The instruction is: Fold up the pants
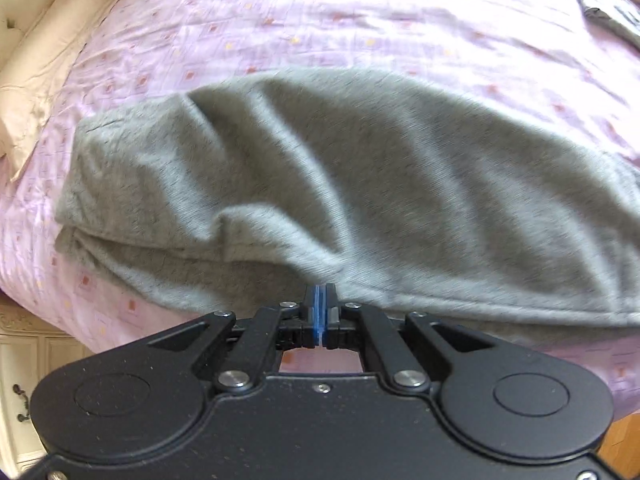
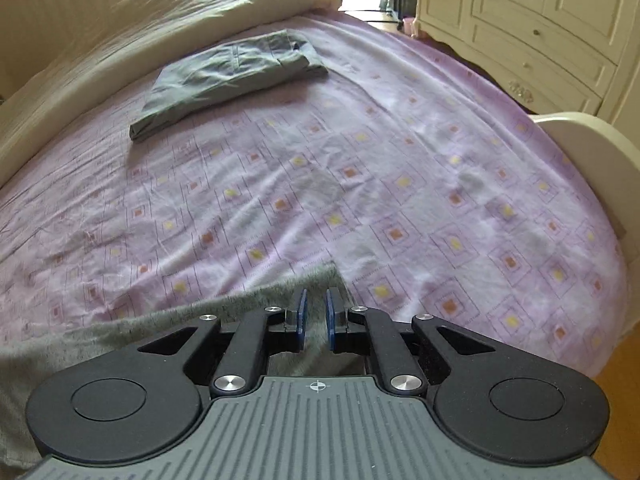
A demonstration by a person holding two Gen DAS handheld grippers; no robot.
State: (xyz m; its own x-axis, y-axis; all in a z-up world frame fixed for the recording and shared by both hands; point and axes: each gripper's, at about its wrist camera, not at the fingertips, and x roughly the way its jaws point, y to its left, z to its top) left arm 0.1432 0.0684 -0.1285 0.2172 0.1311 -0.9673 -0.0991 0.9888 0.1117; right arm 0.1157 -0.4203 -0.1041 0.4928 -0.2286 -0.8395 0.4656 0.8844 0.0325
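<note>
Grey fleece pants (image 1: 340, 184) lie bunched in folds on the pink patterned bedsheet (image 1: 360, 28). My left gripper (image 1: 319, 292) is shut, its blue pads pressed together on the near edge of the pants. In the right wrist view a corner of the same grey pants (image 2: 256, 300) lies under and left of my right gripper (image 2: 315, 308). The right gripper's blue pads stand slightly apart with grey cloth showing between and below them; whether they hold it is unclear.
A folded grey-green garment (image 2: 228, 76) lies at the far side of the bed. A cream duvet (image 2: 140, 28) is heaped along the left. A cream pillow (image 1: 44, 72) and tufted headboard sit at left. White drawers (image 2: 540, 28) and the footboard (image 2: 592, 148) stand right.
</note>
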